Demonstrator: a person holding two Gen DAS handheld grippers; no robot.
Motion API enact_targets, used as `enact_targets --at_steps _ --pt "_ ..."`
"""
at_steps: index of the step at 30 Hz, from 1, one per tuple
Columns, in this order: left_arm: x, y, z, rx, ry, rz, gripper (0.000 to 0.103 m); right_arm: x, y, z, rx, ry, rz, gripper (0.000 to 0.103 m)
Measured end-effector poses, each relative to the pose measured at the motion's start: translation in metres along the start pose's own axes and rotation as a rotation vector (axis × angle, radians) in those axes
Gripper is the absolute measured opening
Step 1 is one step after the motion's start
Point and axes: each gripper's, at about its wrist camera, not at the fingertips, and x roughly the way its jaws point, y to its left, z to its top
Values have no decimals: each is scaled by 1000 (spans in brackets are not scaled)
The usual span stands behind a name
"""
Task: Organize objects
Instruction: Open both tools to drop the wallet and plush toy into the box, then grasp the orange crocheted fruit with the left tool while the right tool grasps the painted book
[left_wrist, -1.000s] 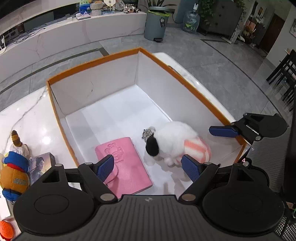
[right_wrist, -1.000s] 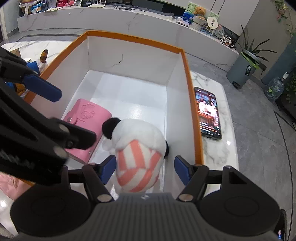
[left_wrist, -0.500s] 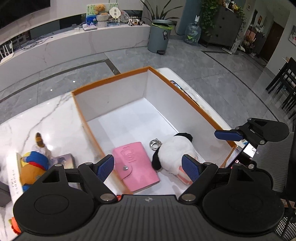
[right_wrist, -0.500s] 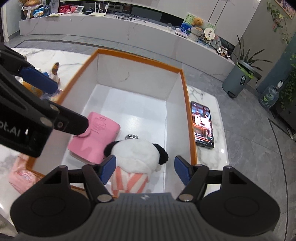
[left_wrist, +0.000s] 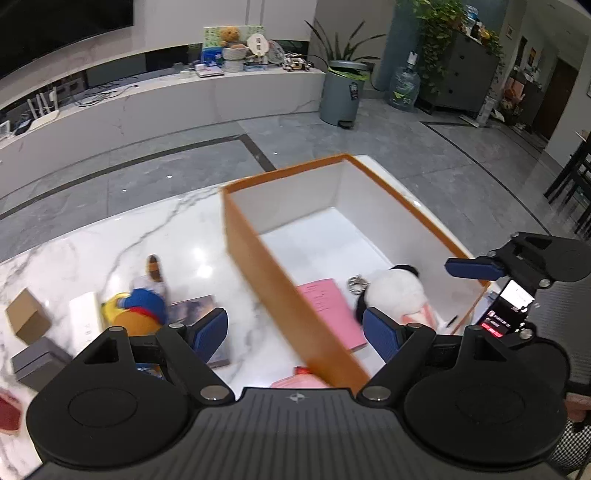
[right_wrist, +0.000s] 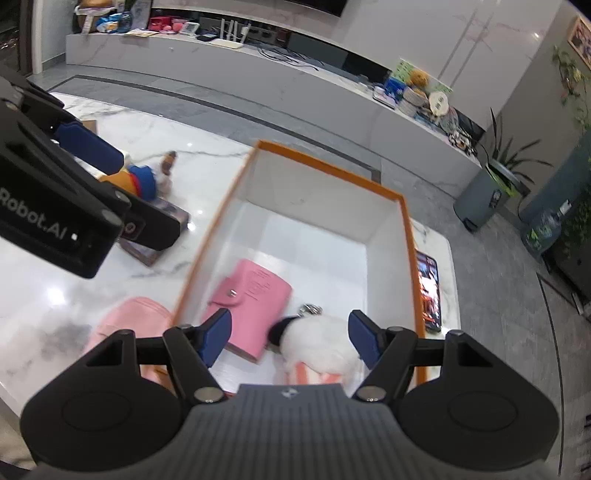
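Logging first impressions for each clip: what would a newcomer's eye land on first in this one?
Most likely the orange-edged white box on the marble table, with a pink wallet and a white plush toy lying side by side at its near end. Next, the colourful duck plush on the table left of the box, and both open grippers, left and right, empty above the scene.

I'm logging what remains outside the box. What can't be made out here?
- Pink pouch: right view, blurred, partly behind the gripper body.
- Plush duck: left view, motion-blurred, lower part behind the left fingers.
- Phone: right view, screen too small to read.
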Motion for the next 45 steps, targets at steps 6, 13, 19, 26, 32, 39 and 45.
enact_targets --at_steps 6,13,19,26,32,39,45 --pt "-10 43 -15 -58 -7 30 95 -9 36 13 -53 -17 26 72" --pt "-10 90 -38 -91 12 54 95 -1 87 21 -123 -5 79 72" --pt "-2 141 -65 -162 45 86 95 20 121 26 -164 28 108 72" --pt "8 188 -100 -212 78 108 95 54 145 41 -121 14 105 72" --pt "26 214 -123 -236 118 98 95 86 155 49 -27 23 123 72" --pt "40 220 -135 -230 111 74 95 115 152 57 66 34 100 72" --pt "45 225 -142 -247 68 91 83 135 149 65 166 42 95 76"
